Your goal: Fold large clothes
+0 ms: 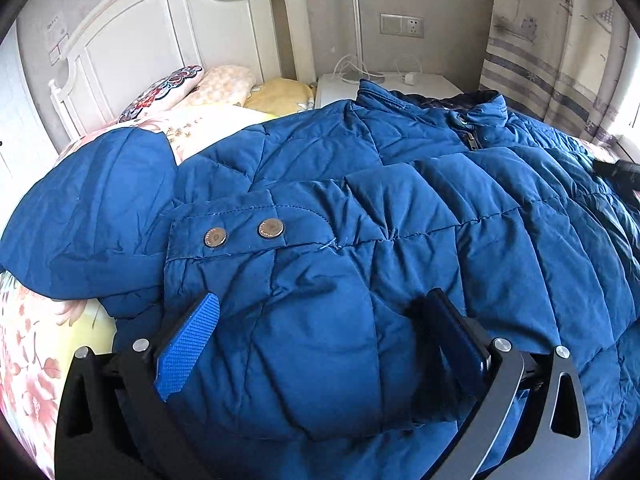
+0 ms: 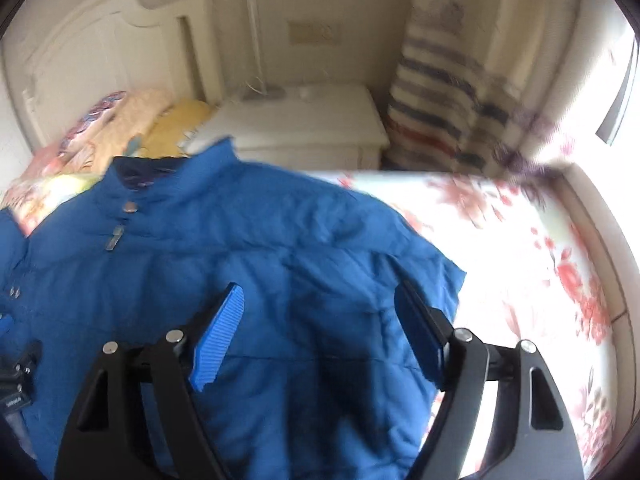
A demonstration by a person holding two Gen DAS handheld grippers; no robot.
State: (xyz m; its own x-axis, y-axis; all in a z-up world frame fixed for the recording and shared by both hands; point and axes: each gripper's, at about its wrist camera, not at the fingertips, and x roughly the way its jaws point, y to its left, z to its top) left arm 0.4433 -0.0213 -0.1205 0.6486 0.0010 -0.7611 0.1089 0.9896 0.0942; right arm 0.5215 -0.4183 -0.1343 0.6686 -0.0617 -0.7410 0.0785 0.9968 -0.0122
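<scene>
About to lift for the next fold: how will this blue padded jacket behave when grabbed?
The jacket looks puffy and quilted, so probably floppy, drooping from a grip and light for its bulk. Its smooth shell may slip between pads.

Left wrist view: taken close above blue jacket (image 1: 400,208), angled down toward headboard (image 1: 168,28). Right wrist view: blurred, taken close above jacket's other side, same heading, floral sheet (image 2: 520,240) at right. Shared by both: jacket collar (image 1: 476,110), nightstand (image 2: 304,120), curtain (image 1: 560,52), pillows (image 1: 224,84).
</scene>
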